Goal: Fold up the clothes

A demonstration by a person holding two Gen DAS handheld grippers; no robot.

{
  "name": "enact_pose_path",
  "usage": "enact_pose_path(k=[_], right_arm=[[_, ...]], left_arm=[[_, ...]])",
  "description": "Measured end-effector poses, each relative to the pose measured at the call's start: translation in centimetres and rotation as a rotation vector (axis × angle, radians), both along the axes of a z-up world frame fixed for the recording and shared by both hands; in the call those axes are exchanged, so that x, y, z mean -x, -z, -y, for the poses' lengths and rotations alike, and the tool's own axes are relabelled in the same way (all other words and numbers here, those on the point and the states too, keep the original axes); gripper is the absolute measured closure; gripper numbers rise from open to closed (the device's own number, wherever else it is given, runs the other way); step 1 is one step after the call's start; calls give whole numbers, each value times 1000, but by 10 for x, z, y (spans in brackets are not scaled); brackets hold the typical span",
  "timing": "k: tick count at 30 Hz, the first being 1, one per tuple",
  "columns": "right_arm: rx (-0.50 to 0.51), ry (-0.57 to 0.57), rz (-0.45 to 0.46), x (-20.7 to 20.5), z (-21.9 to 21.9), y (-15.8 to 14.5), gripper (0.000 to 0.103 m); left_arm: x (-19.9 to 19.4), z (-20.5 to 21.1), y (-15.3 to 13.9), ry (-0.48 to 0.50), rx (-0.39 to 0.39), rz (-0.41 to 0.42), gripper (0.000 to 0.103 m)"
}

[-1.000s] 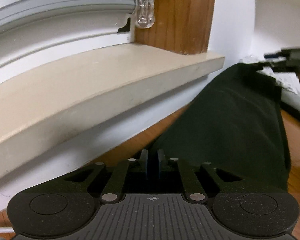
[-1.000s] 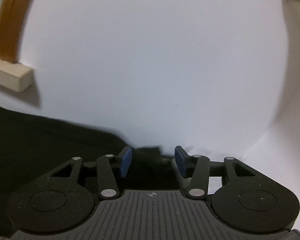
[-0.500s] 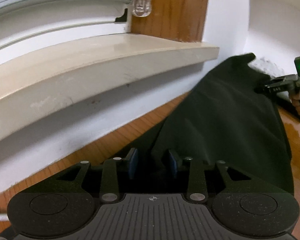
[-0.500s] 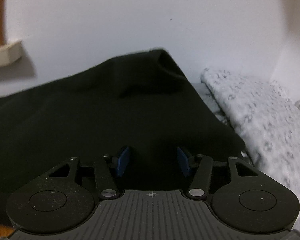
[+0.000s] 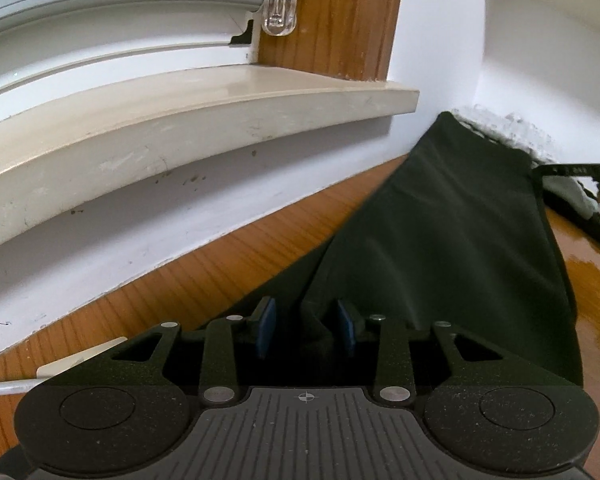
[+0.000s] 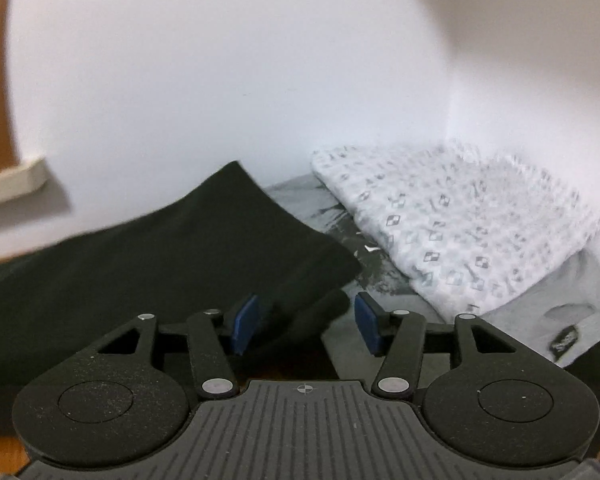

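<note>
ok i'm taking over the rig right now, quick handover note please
Left gripper: open, black garment between its pads, not pinched.
Right gripper: jaws opening, the garment's corner between them, not pressed.
Garment lies folded long on the wooden table by the wall. White patterned cloth is stacked on a grey one in the corner.
Left: probably finish folding the black one, then stack it.

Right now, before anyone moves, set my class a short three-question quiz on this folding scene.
1. True or false: the black garment lies on a wooden table.
2. What lies near the garment's far end? A a white patterned cloth; B a shoe; C a basket.
3. Are the left gripper's jaws open or shut?
Key: 1 true; 2 A; 3 open, with a fold of the garment between them.
</note>
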State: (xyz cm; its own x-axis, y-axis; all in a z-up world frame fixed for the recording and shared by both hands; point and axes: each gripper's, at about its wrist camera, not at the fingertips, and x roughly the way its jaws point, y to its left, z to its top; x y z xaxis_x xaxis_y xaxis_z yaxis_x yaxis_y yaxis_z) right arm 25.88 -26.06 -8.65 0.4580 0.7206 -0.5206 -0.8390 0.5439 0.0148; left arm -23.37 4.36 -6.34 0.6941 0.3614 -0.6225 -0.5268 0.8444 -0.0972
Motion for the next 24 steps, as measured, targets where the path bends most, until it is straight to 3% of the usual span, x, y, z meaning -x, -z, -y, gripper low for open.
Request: enact_pose_path(k=[5, 7, 8, 9, 10, 11, 13, 15, 18, 19, 20, 21, 22, 24], right_arm=[[10, 40, 16, 1, -19, 14, 46], [25, 50, 20, 5, -23, 17, 66], [19, 44, 29, 6, -22, 15, 94], [1, 37, 42, 8, -18, 9, 94], [-26, 33, 66, 12, -11, -1, 95], [-53, 36, 104, 16, -4, -10, 95], [-89, 38, 184, 24, 14, -30, 96], [-59, 54, 234, 27, 23, -39, 96], [115, 40, 182, 14, 13, -14, 89], [143, 46, 197, 14, 12, -6, 84], [171, 52, 212, 14, 11, 1, 67], [157, 63, 214, 15, 13, 3, 49], [114, 79, 206, 17, 16, 1, 43], [46, 90, 193, 23, 21, -4, 40]], left_arm=[[0, 0, 0, -2, -2, 1, 66], [0, 0, 0, -3, -2, 2, 66], [0, 0, 0, -3, -5, 3, 68], [0, 1, 0, -2, -8, 7, 72], [1, 1, 0, -1, -11, 11, 85], [1, 2, -1, 6, -13, 15, 90], [2, 3, -3, 3, -30, 26, 91], [6, 4, -8, -13, -48, 58, 91], [8, 5, -12, -27, -58, 70, 82], [8, 6, -13, -32, -64, 63, 73], [9, 6, -14, -37, -68, 63, 60], [11, 7, -16, -43, -73, 66, 53], [14, 7, -18, -44, -74, 71, 42], [18, 7, -22, -40, -67, 77, 40]])
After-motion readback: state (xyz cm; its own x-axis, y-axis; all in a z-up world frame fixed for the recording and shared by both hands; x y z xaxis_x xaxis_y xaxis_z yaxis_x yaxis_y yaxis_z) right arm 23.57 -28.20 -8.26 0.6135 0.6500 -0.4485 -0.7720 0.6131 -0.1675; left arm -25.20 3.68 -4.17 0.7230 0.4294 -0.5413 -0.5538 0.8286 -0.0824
